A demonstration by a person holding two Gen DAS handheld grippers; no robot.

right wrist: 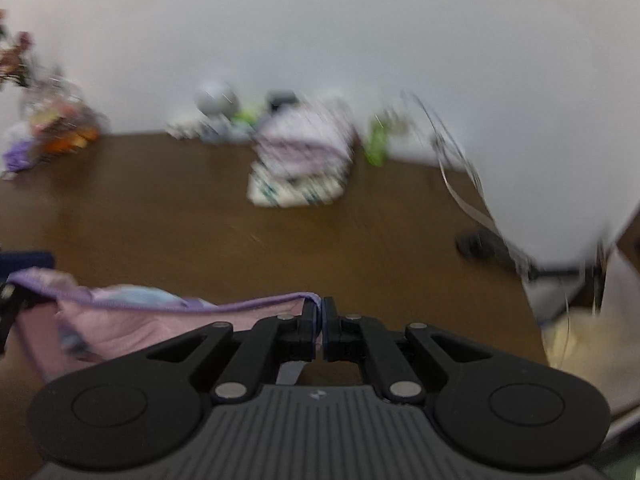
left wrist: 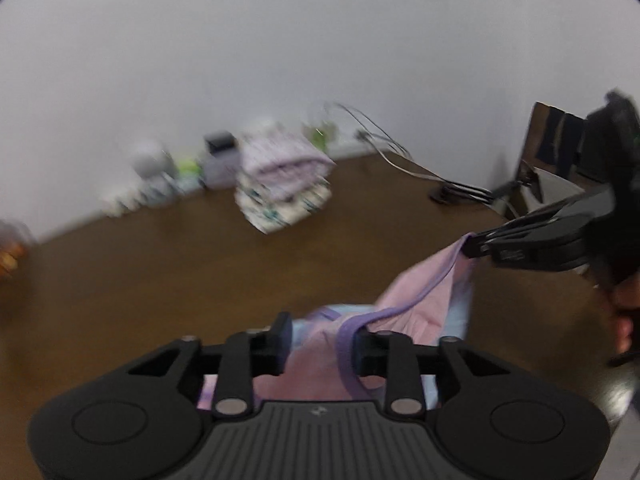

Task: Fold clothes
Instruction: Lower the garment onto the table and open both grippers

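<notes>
A pink garment with purple trim hangs above the brown table. My left gripper has its jaws apart, with the garment's purple-edged cloth lying between them. My right gripper is shut on the garment's purple hem; the pink cloth stretches away to its left. The right gripper also shows in the left wrist view, pinching a corner of the garment. Both views are blurred by motion.
A stack of folded clothes sits at the table's far side by the white wall, also in the right wrist view. Small bottles and jars stand left of it. Cables and a black clamp lie at right.
</notes>
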